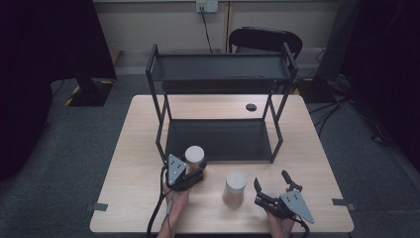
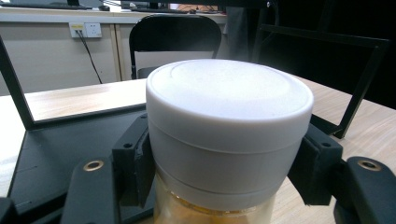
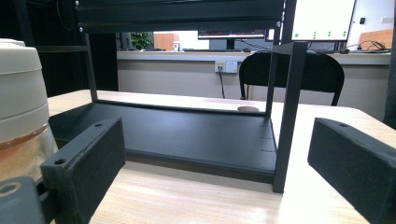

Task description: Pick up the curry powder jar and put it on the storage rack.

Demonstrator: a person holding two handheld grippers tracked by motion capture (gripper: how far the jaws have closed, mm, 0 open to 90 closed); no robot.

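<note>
A clear jar with a white lid (image 1: 194, 157) (image 2: 229, 135) stands at the front edge of the black shelf rack (image 1: 218, 139), and my left gripper (image 1: 190, 173) (image 2: 224, 172) is shut on it just under the lid. A second white-lidded jar (image 1: 236, 187) (image 3: 21, 112) stands upright on the wooden table (image 1: 133, 163) to the right of the first. My right gripper (image 1: 272, 184) (image 3: 219, 168) rests just right of that jar, its jaws open and nothing between them; the jar is outside its left jaw.
The rack has a low black tray (image 3: 177, 133) and an upper shelf (image 1: 220, 67) on thin black posts (image 3: 285, 112). A black chair (image 1: 265, 39) stands behind the table. A round cable hole (image 1: 251, 107) sits at the table's back. Cables trail from both grippers.
</note>
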